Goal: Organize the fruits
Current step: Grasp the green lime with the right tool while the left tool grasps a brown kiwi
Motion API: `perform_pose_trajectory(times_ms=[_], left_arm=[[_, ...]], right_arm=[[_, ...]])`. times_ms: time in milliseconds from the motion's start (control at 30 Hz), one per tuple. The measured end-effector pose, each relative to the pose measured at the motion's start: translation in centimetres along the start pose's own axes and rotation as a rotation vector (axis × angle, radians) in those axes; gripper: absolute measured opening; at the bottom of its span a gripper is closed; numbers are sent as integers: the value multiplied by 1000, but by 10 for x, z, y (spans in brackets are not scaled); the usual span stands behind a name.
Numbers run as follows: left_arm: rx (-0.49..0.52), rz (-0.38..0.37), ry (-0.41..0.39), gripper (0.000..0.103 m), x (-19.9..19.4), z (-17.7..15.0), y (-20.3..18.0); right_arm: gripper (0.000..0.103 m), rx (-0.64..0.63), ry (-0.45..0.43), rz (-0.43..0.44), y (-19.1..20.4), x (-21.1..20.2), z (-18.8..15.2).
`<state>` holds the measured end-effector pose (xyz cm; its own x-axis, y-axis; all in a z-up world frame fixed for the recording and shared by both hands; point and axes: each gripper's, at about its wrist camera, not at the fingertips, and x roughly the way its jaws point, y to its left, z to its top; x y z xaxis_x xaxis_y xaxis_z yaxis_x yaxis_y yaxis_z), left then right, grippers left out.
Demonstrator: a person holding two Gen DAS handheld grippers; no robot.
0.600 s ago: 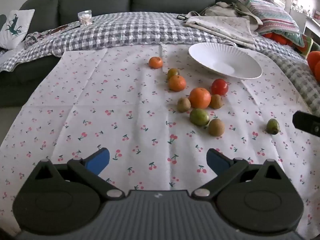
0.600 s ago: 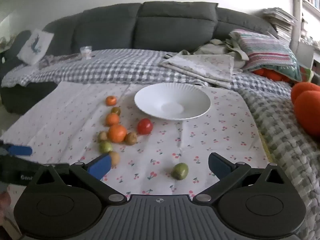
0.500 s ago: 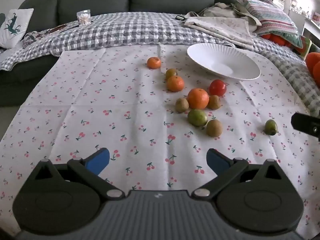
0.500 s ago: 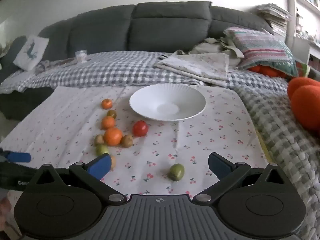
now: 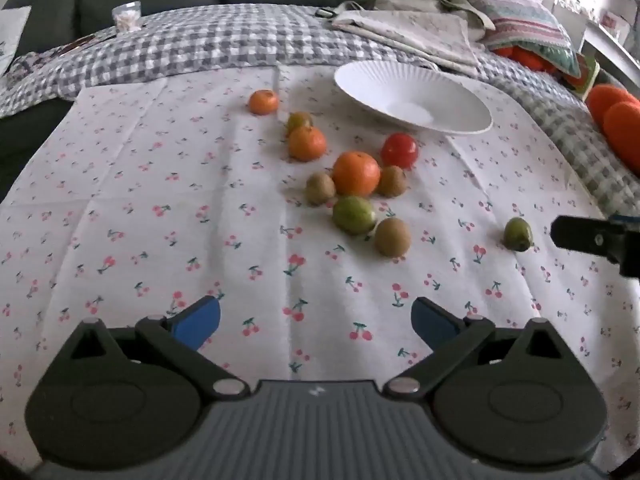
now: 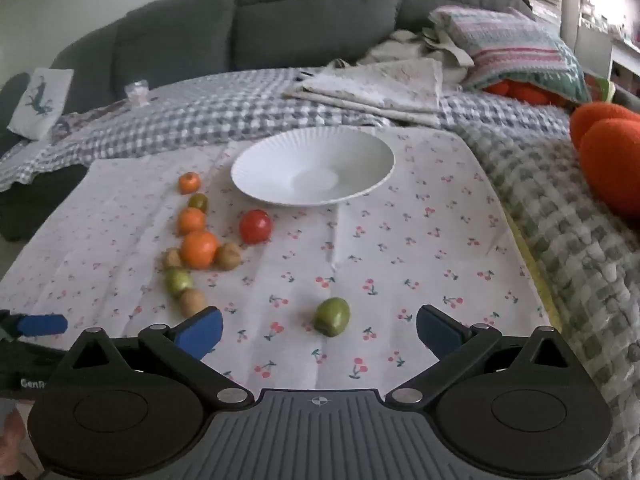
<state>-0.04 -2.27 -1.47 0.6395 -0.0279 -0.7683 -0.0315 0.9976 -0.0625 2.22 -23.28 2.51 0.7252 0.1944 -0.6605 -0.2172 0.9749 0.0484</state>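
Blue-tipped right gripper (image 6: 318, 330) was spread wide w/ green fruit (image 6: 332, 316) just ahead at 12 o'clock; left gripper (image 5: 316, 320) likewise spread, nothing betw. tips. Fruit cluster (image 6: 199, 249) lay at 10–11. White bowl (image 6: 360, 160) farther, empty. Only right view showed pillow (image 6: 40, 102).

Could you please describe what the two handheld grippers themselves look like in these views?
The left gripper and right gripper look alike: a ribbed dark grey body with a small white mark at its centre, two black rounded housings, black linkage arms with silver pivots, and blue fingertips. White lettering, partly cut off, shows on the left gripper's side.
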Motion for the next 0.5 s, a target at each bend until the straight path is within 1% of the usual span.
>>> perform_pose_trajectory(times_ms=[33, 67, 100, 167, 267, 333, 367, 500], left_arm=[[16, 6, -5, 99, 2, 1, -4], [32, 7, -13, 99, 3, 1, -7], [49, 6, -22, 99, 5, 3, -11], [69, 4, -33, 98, 7, 6, -17], [108, 3, -48, 94, 15, 9, -27], [112, -9, -42, 87, 23, 12, -33], [113, -15, -38, 85, 26, 13, -35], [121, -34, -53, 76, 36, 19, -44]], right_arm=[[103, 8, 8, 6, 0, 3, 1], [103, 23, 44, 18, -5, 5, 4], [103, 33, 59, 24, -7, 9, 4], [103, 33, 74, 24, -6, 15, 6], [103, 16, 87, 24, -4, 23, 11], [103, 15, 97, 21, -5, 26, 15], [102, 19, 85, 24, -6, 30, 16], [101, 35, 98, 27, -14, 38, 23]])
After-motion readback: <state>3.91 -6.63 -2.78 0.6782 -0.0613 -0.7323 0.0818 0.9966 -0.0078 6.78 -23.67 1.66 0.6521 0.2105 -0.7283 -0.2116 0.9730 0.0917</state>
